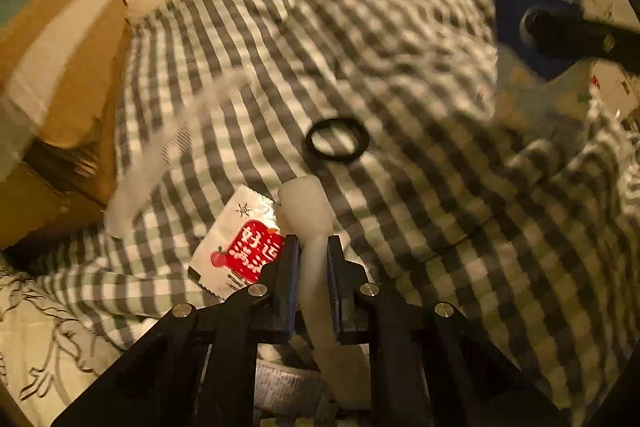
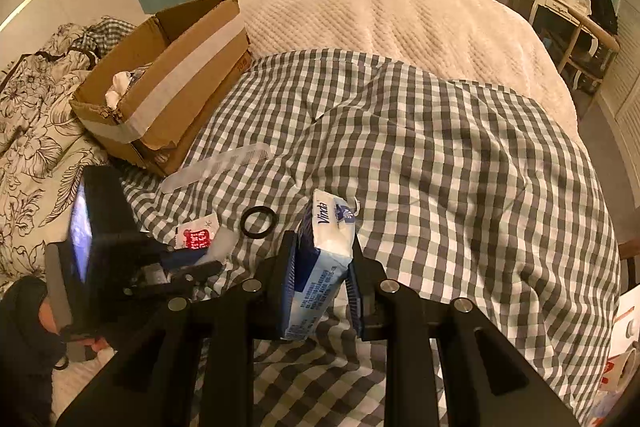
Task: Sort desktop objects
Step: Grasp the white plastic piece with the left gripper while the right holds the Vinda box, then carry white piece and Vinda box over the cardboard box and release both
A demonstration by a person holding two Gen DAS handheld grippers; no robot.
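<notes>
Tools | left tool (image 1: 313, 251) clamps white brush (image 1: 310, 227) | right tool (image 2: 322, 255) clamps tissue pack (image 2: 324, 259)

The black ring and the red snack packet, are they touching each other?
Apart. In the right wrist view, checked cloth shows plainly between the black ring and the red snack packet. The left wrist view shows the same gap.

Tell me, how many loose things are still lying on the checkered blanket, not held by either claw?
3: a clear comb beside the cardboard box, a black ring mid-blanket, and a red-and-white sachet near the left gripper. Folds may hide more.
</notes>
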